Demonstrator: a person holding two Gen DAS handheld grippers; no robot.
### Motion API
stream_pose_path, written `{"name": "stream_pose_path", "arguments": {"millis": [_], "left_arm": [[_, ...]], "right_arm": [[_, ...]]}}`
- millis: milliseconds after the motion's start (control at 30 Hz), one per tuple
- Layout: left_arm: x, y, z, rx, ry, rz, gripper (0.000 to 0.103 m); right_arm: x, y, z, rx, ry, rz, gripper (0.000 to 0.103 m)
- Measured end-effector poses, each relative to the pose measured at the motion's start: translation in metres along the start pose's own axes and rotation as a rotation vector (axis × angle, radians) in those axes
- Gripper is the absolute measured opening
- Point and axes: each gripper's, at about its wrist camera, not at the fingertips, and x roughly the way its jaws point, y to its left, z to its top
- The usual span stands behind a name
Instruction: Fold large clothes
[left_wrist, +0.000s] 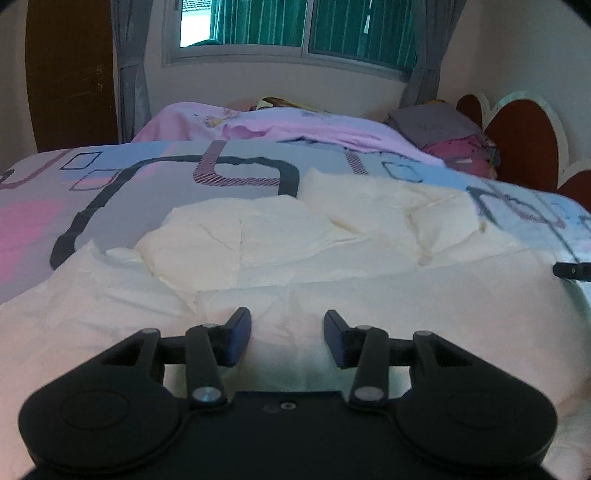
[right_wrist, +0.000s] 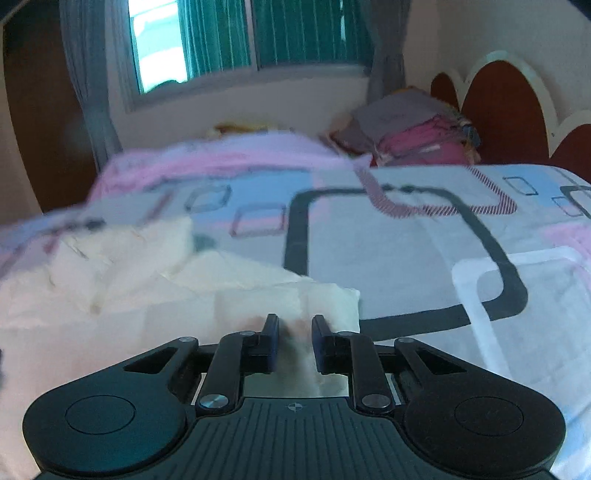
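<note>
A large white garment (left_wrist: 295, 251) lies crumpled on the patterned bedspread (left_wrist: 155, 173). My left gripper (left_wrist: 287, 338) is open, its jaws apart just over the garment's near part, with cloth between the pads. In the right wrist view the garment (right_wrist: 155, 280) fills the left side, with a corner (right_wrist: 343, 302) by my right gripper (right_wrist: 294, 339). That gripper's jaws stand a little apart with white cloth between them. The tip of the right gripper shows at the right edge of the left wrist view (left_wrist: 572, 270).
The bedspread (right_wrist: 424, 258) stretches to the right of the garment. A pink blanket (left_wrist: 295, 125) lies further back. A stack of folded clothes (right_wrist: 413, 136) sits by the red headboard (right_wrist: 509, 110). A window (left_wrist: 295, 33) with curtains is behind the bed.
</note>
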Motion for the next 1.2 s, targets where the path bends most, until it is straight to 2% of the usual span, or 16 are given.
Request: {"name": "stream_pose_path", "arguments": {"millis": [100,267,367,500,633,767,900,933,967,1000,1033,1067,1100,1200], "left_arm": [[0.009,0.006,-0.005,0.002,0.003,-0.013,0.045],[0.012,0.001,-0.007,0.035,0.0,0.002,0.044],[-0.014,-0.001,-0.003,0.029,-0.034,0.019,0.043],[-0.059,-0.005,-0.021,-0.015,-0.068,-0.019,0.043],[-0.068,-0.011,-0.043,-0.044,-0.037,-0.03,0.043],[-0.049,-0.013,-0.054,-0.028,0.025,-0.014,0.043],[-0.045,-0.01,-0.051,-0.046,0.038,-0.013,0.043],[-0.048,-0.009,-0.051,-0.055,0.035,-0.015,0.046],[-0.055,-0.006,-0.051,-0.068,0.022,-0.015,0.062],[-0.064,-0.002,-0.053,-0.078,-0.001,-0.005,0.075],[-0.075,0.003,-0.056,-0.091,-0.029,0.041,0.102],[-0.084,0.009,-0.059,-0.096,-0.052,0.083,0.1],[-0.095,0.02,-0.064,-0.106,-0.069,0.105,0.1],[-0.119,0.062,-0.081,-0.193,-0.069,0.143,0.089]], "right_arm": [[0.017,-0.012,-0.009,-0.009,0.021,-0.024,0.019],[0.016,-0.015,-0.01,-0.024,0.027,-0.016,0.019],[-0.021,-0.019,-0.007,0.017,-0.035,-0.004,0.019],[-0.076,-0.011,-0.024,0.012,-0.081,0.045,0.019],[-0.098,0.0,-0.05,0.007,-0.051,0.053,0.019],[-0.071,0.013,-0.072,-0.041,0.084,-0.009,0.019],[-0.071,0.019,-0.069,-0.029,0.084,-0.037,0.019],[-0.078,0.019,-0.067,-0.012,0.071,-0.029,0.019],[-0.086,0.018,-0.066,0.004,0.051,-0.018,0.02],[-0.093,0.016,-0.068,0.013,0.031,-0.011,0.025],[-0.102,0.015,-0.068,0.016,0.009,-0.018,0.069],[-0.113,0.014,-0.07,0.018,-0.024,-0.033,0.095],[-0.125,0.012,-0.073,0.021,-0.075,-0.033,0.102],[-0.144,0.007,-0.075,0.035,-0.093,-0.025,0.102]]}}
